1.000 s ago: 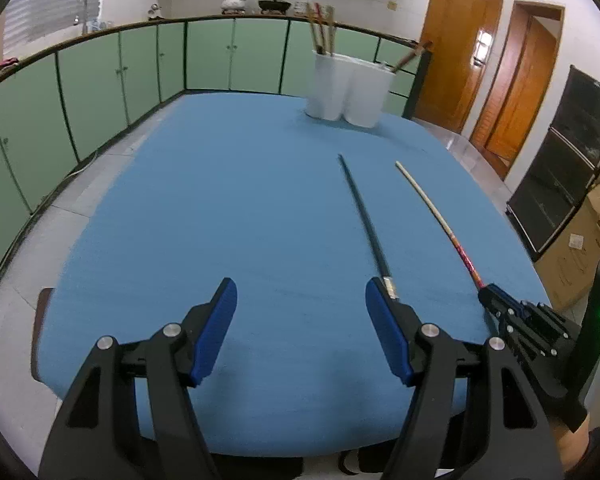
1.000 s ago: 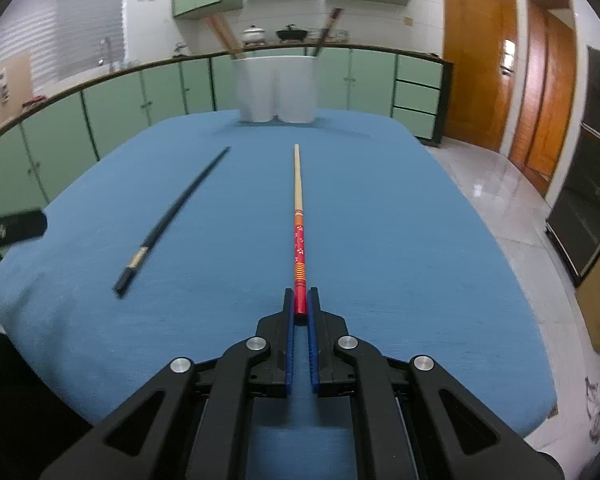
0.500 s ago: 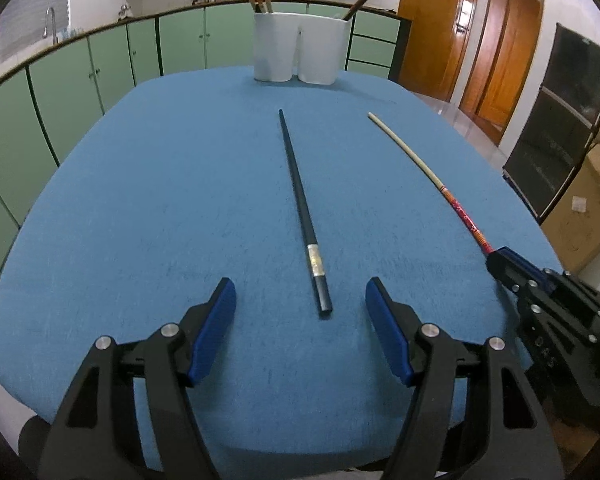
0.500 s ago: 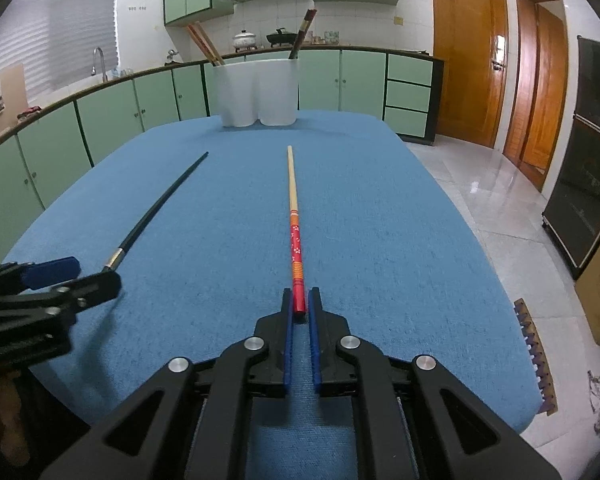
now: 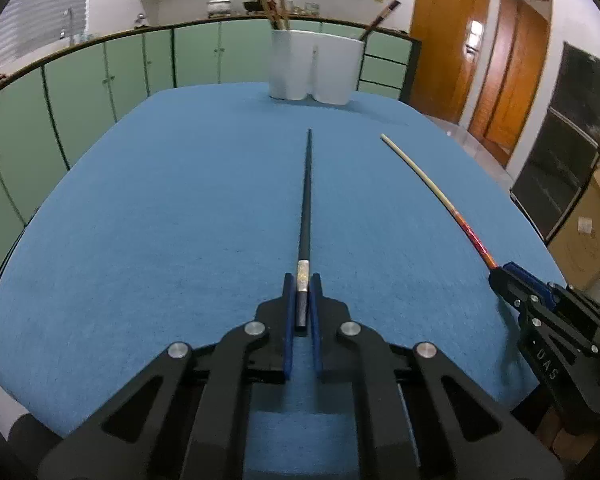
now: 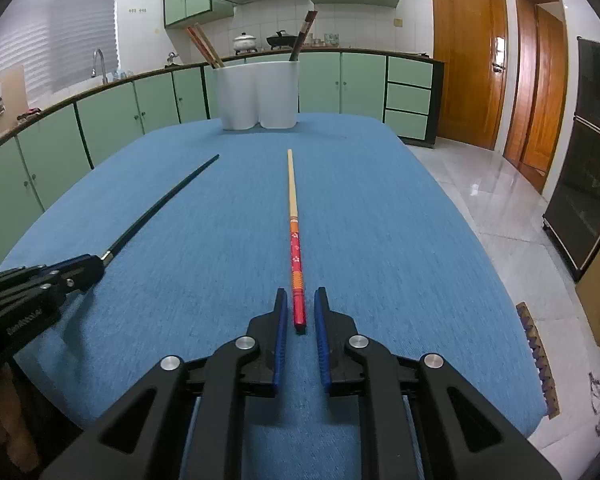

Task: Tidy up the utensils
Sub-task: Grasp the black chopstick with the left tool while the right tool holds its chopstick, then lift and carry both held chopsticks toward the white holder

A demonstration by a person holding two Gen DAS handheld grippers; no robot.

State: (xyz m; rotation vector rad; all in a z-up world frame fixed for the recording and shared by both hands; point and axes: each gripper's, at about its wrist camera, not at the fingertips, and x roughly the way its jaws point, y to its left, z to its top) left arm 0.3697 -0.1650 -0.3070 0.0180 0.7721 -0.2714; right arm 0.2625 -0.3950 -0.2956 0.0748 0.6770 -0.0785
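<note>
L tongs (image 5: pixel 301 296) now clamp black chopstick (image 5: pixel 306 196), R tongs (image 6: pixel 300 312) parted

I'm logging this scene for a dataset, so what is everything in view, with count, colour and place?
Black chopstick: 1, black with a silver band, on the cloth, near end between the left claw's pads.
Patterned chopstick: 1, pale with a red end, on the cloth, between the right claw's pads, untouched.
Holder: 1, white, two-lobed, far table end, chopsticks inside.
Tablecloth: 1, blue.
Left claw: 1, black and blue, shut.
Right claw: 1, black and blue, open.
</note>
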